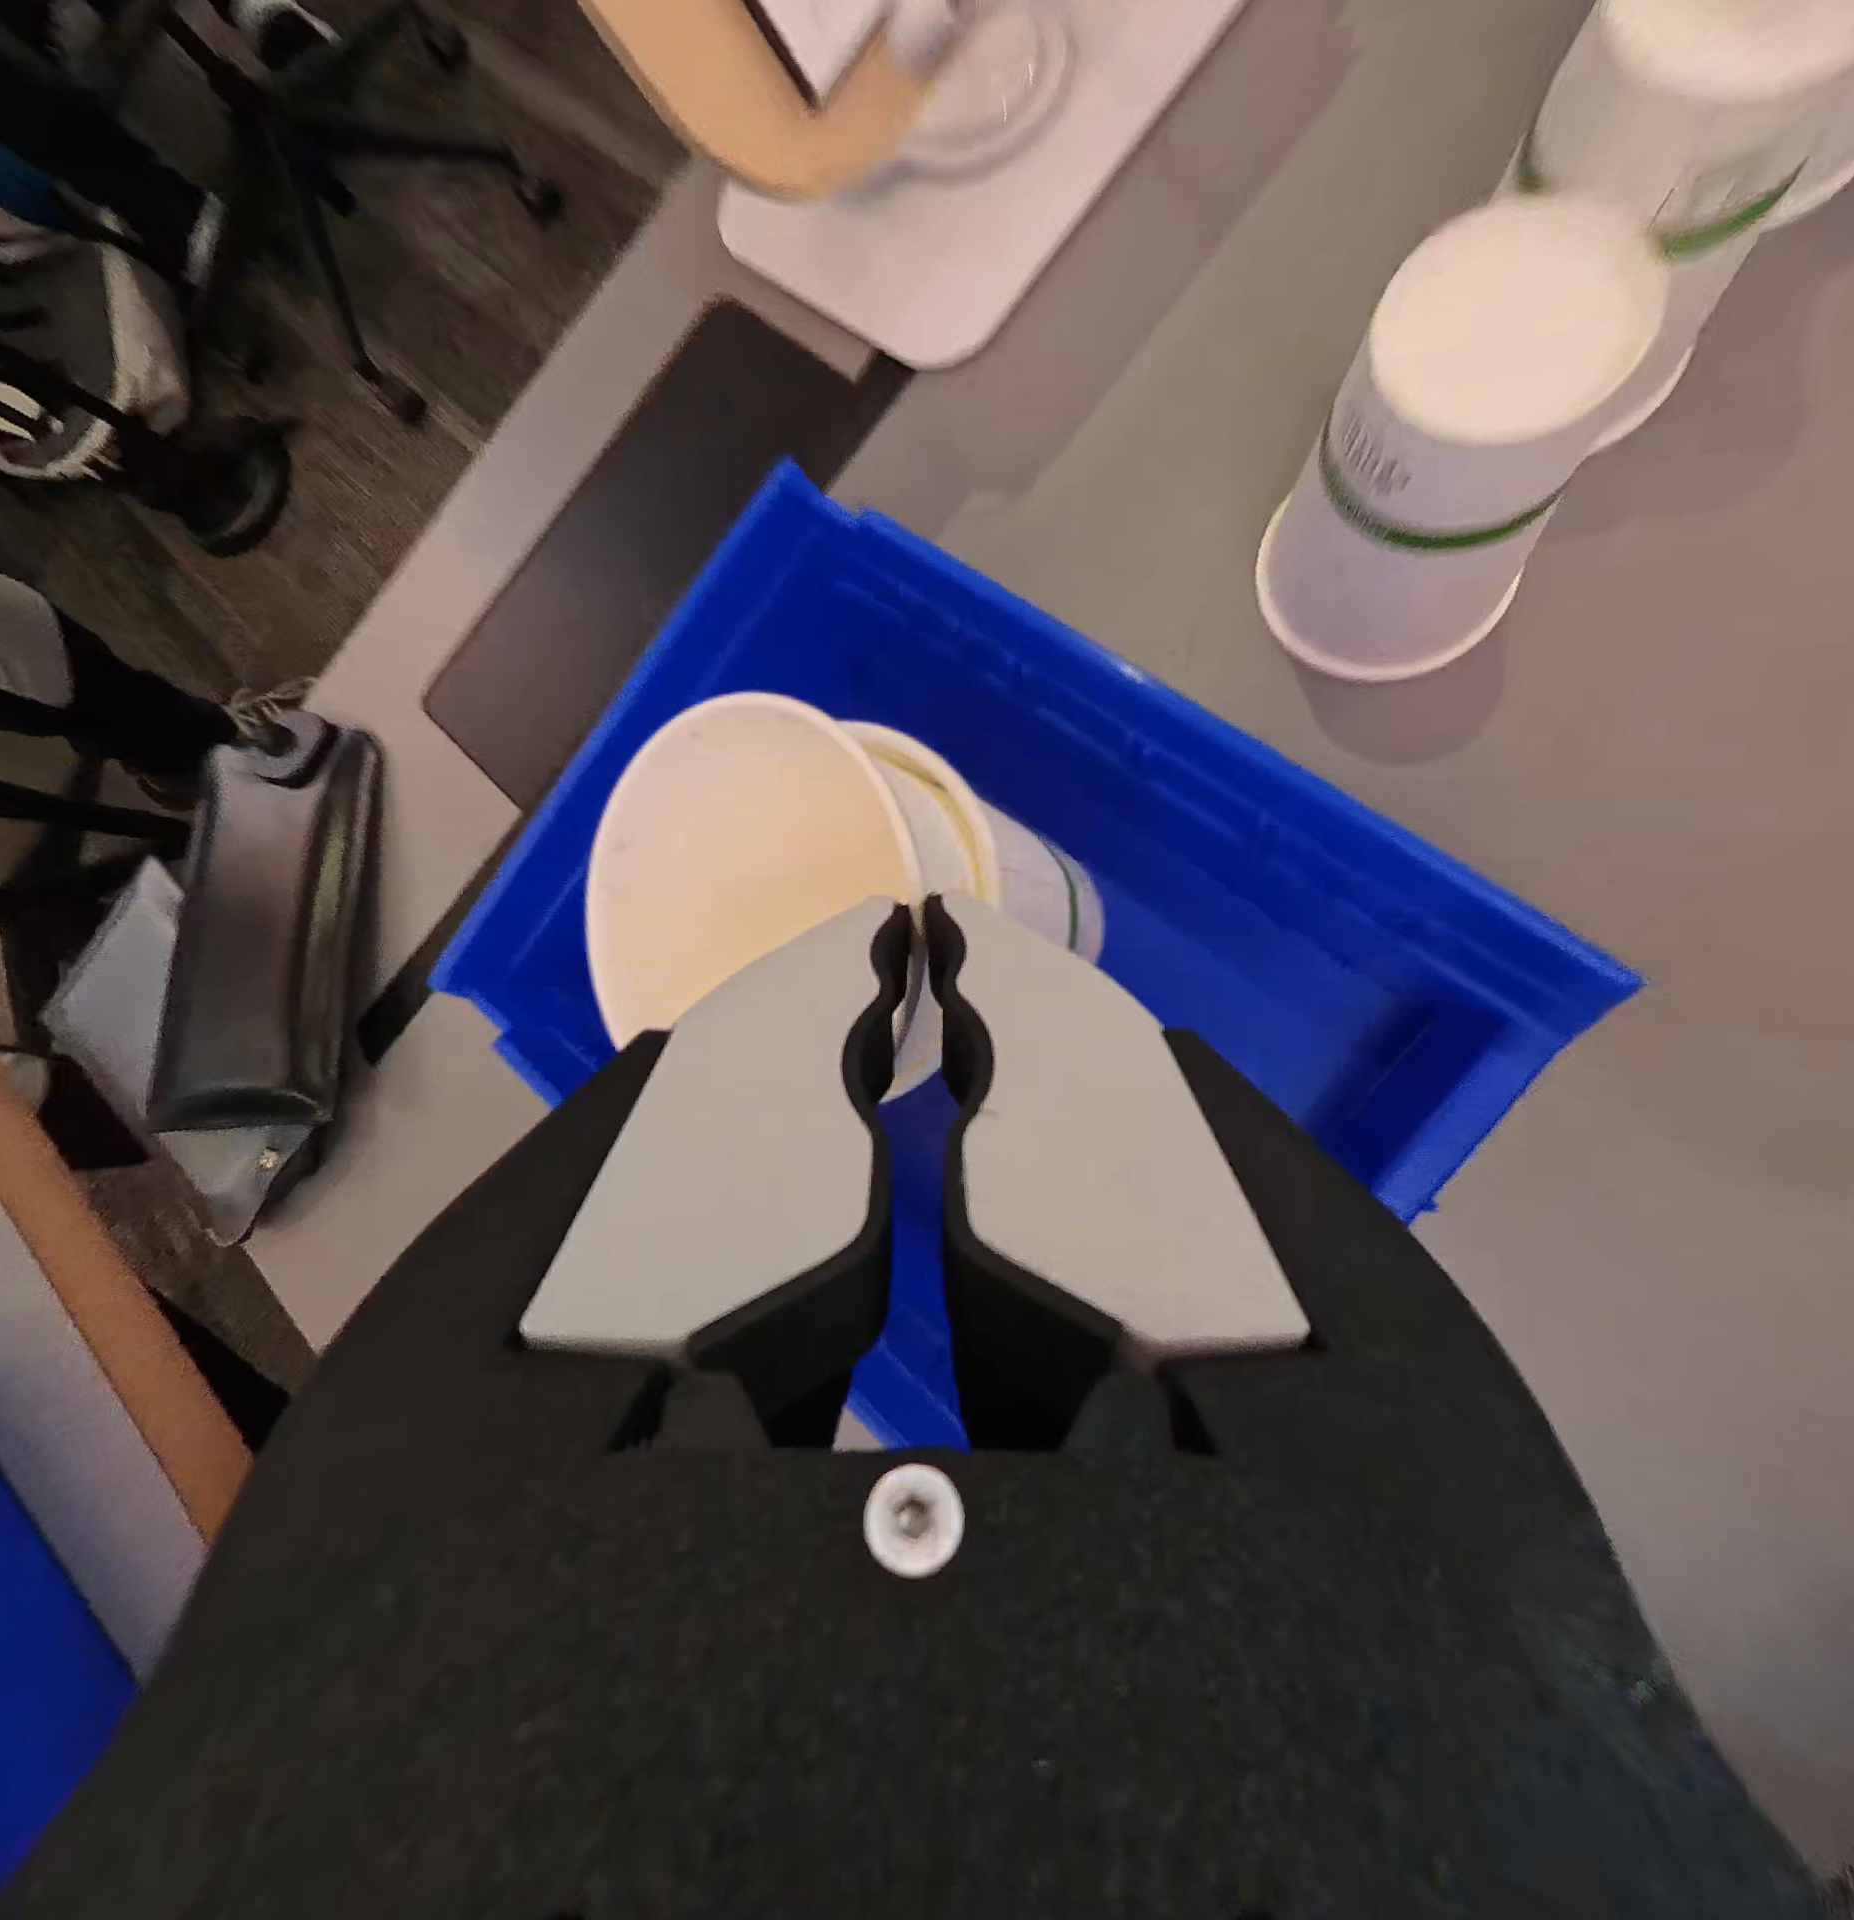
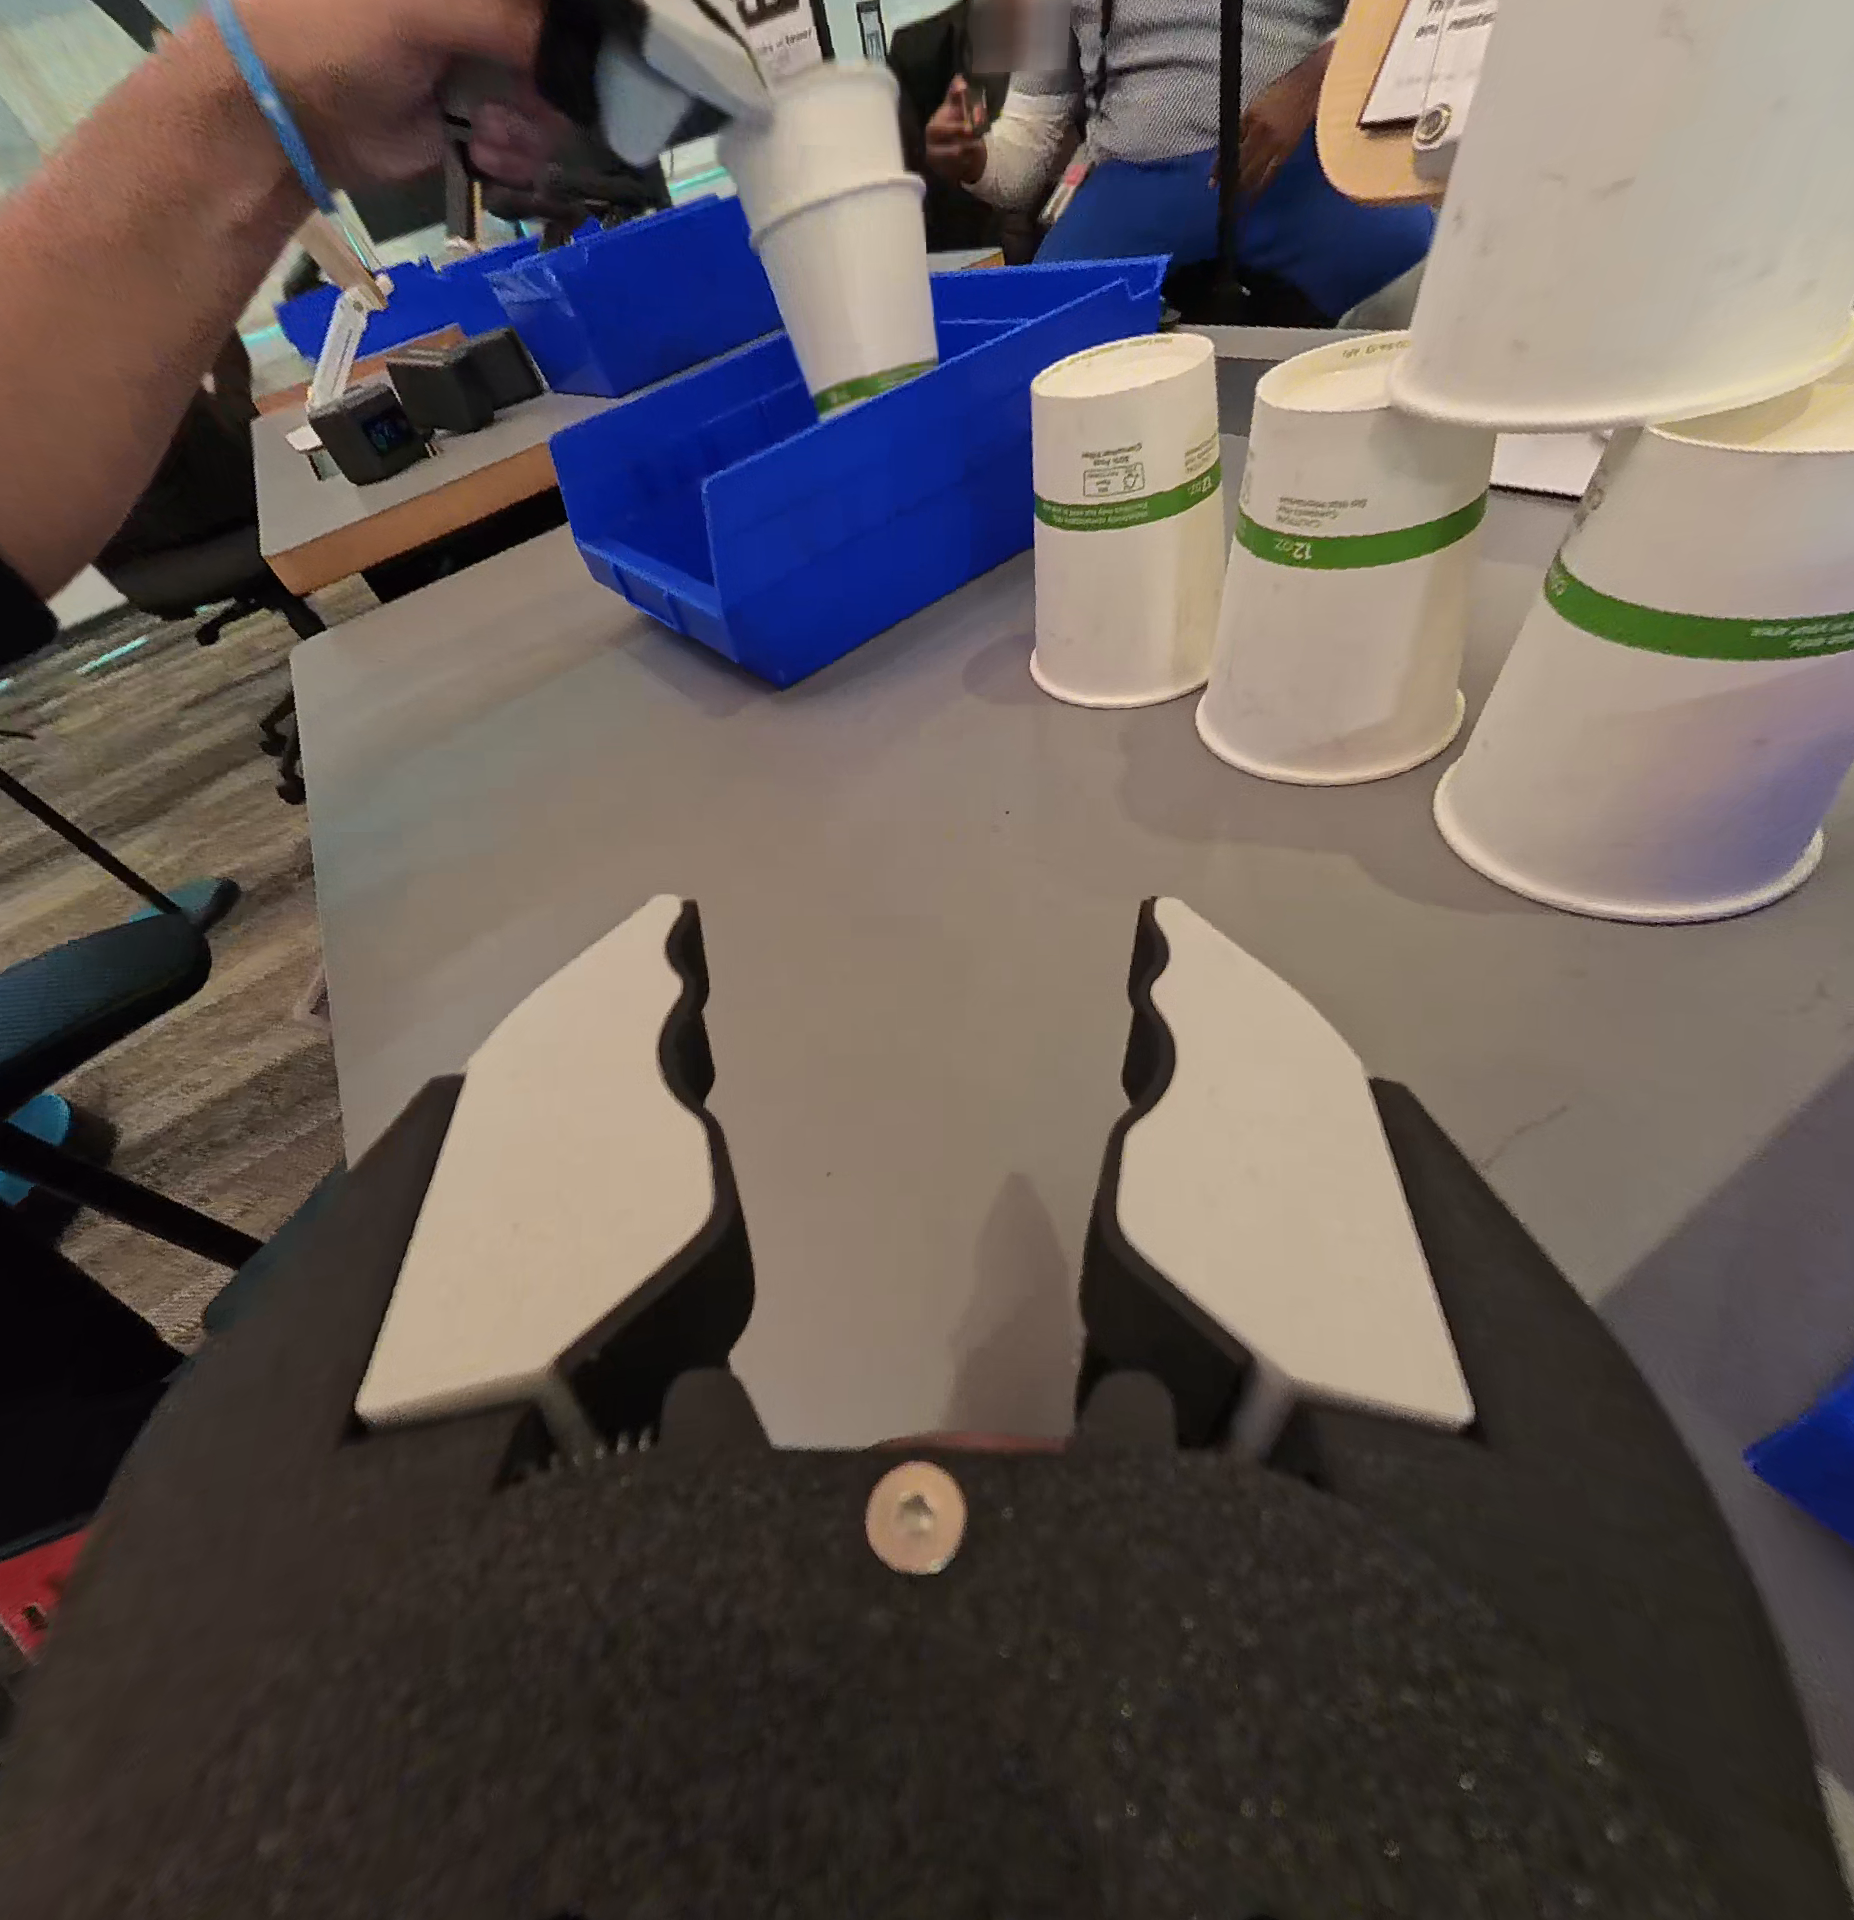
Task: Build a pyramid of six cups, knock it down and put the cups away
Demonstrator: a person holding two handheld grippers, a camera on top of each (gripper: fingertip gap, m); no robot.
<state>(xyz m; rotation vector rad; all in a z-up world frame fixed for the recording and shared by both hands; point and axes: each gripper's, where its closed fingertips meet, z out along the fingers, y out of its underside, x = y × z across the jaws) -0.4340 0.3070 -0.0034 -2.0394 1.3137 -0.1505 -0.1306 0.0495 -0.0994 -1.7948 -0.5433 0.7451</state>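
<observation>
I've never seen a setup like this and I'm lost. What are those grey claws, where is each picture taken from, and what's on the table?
Each picture comes from a camera on a hand-held two-finger gripper, looking along its fingers. The left gripper is shut on the rim of nested paper cups above a blue bin; the right view shows a hand holding it. The right gripper is open and empty over the grey table. Three upside-down cups stand in a row, with a fourth cup on top.

Grey table (image 2: pixel 902 831), matte top. Blue bin (image 2: pixel 798 540) sits on it near far-left edge. Three upturned white paper cups (image 2: pixel 1328 623) with green bands stand in a row beside bin, rims down on tabletop.
</observation>
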